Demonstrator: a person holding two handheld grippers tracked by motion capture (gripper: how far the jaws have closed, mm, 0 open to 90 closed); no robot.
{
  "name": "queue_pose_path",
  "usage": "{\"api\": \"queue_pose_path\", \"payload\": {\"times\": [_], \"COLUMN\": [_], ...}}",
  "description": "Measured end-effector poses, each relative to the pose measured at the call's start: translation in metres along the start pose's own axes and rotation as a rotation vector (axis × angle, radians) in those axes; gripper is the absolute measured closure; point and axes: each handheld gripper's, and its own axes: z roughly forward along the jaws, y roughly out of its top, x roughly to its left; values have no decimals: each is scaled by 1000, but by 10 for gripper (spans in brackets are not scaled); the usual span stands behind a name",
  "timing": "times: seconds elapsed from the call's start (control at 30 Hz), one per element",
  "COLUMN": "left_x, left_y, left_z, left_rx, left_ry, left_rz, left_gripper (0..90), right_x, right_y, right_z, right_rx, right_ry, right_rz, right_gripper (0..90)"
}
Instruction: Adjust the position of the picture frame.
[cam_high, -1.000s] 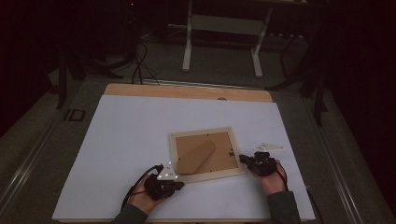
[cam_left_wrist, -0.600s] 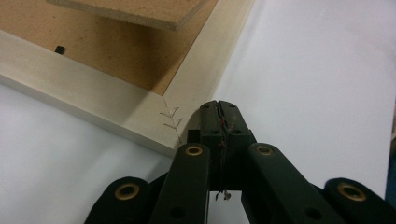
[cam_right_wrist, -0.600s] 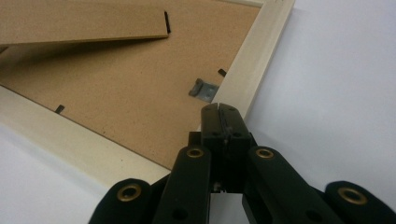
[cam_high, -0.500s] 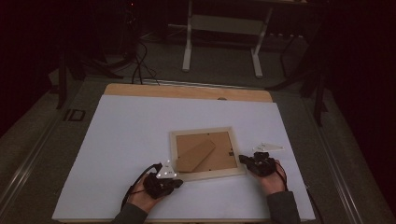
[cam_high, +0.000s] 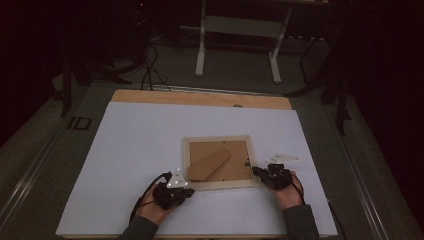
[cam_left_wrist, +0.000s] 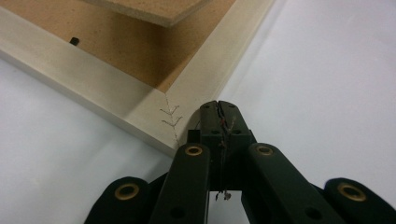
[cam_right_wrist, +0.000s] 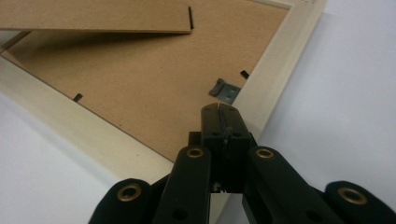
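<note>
Picture frame (cam_high: 218, 162) face down on white bench (cam_high: 140, 145), stand flap raised. Left claw (cam_high: 186, 191) closed, empty, at frame's near-left corner. Right claw (cam_high: 258, 172) closed, empty, over frame's near-right corner beside metal hanger (cam_right_wrist: 224, 90).

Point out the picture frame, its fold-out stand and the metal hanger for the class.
picture frame (cam_high: 220, 185), high view, near wooden rail.
fold-out stand (cam_high: 209, 163), high view, middle of the board.
metal hanger (cam_right_wrist: 224, 90), right gripper view, its grey plate.
</note>
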Motion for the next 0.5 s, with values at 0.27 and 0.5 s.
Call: {"api": "queue_pose_path", "payload": {"times": [0.27, 0.5], "left_x": [4, 6], "left_y": [2, 3], "left_z": [2, 3], "left_rx": [-6, -10], "left_ry": [16, 28], "left_rz": [-6, -6], "left_gripper": [900, 900], "right_x": [6, 11], "right_y": [2, 4], "right_z": [5, 9], "right_rx": [5, 20], "right_ry": [-1, -16], "right_rz": [-14, -40], "right_gripper": [900, 900]}}
